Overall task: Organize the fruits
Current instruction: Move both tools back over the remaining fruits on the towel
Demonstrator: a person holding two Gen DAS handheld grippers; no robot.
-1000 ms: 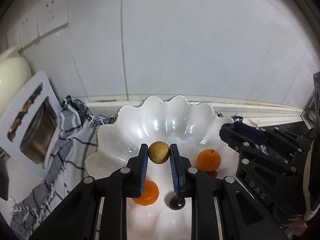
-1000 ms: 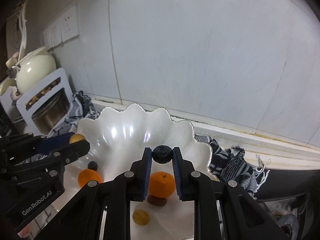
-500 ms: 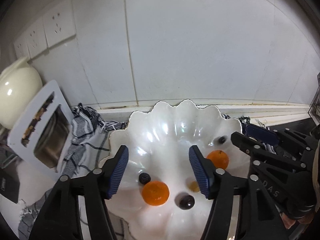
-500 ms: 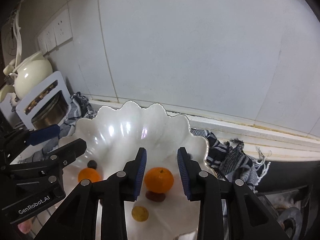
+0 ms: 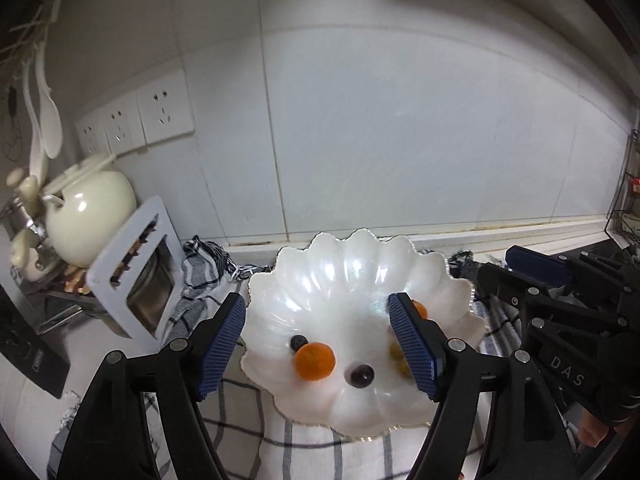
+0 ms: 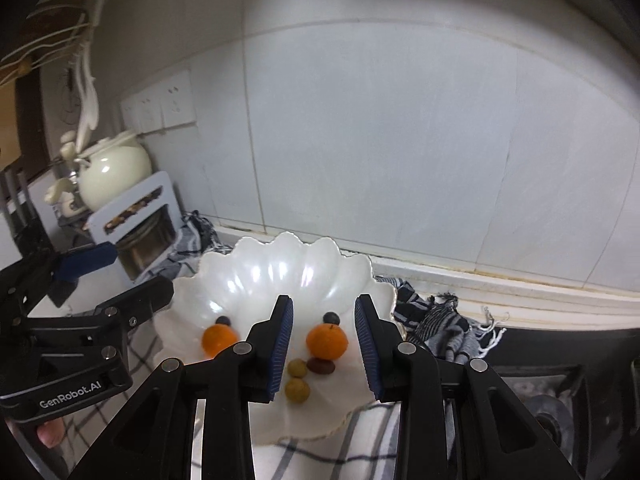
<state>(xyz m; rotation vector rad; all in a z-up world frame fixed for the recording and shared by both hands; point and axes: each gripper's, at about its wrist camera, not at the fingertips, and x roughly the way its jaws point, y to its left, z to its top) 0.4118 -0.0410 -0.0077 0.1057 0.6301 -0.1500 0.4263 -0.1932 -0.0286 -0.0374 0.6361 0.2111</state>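
Note:
A white shell-shaped bowl [image 5: 352, 268] [image 6: 280, 268] sits on a checked cloth. It holds two oranges [image 6: 218, 340] [image 6: 327, 342], two blueberries [image 6: 223, 321] [image 6: 331, 318], a dark reddish fruit [image 6: 321, 366] and two yellow-brown round fruits [image 6: 298, 368] [image 6: 297, 390]. In the left wrist view, one orange [image 5: 315, 361] and a dark fruit [image 5: 361, 375] lie mid-bowl. My left gripper [image 5: 316, 304] hangs above the bowl's near side with its jaws opening and nothing between them. My right gripper [image 6: 324, 304] stands open and empty above the bowl.
A cream teapot [image 5: 92, 216] and a white windowed box [image 5: 140, 280] stand at the left by the tiled wall with sockets [image 5: 136, 120]. The checked cloth [image 5: 260, 440] spreads under the bowl. A dark stove top [image 6: 552, 408] lies at the right.
The left gripper let go of a yellow-brown fruit and the right one a blueberry; both now lie in the bowl. Both grippers opened and drew back and up from it.

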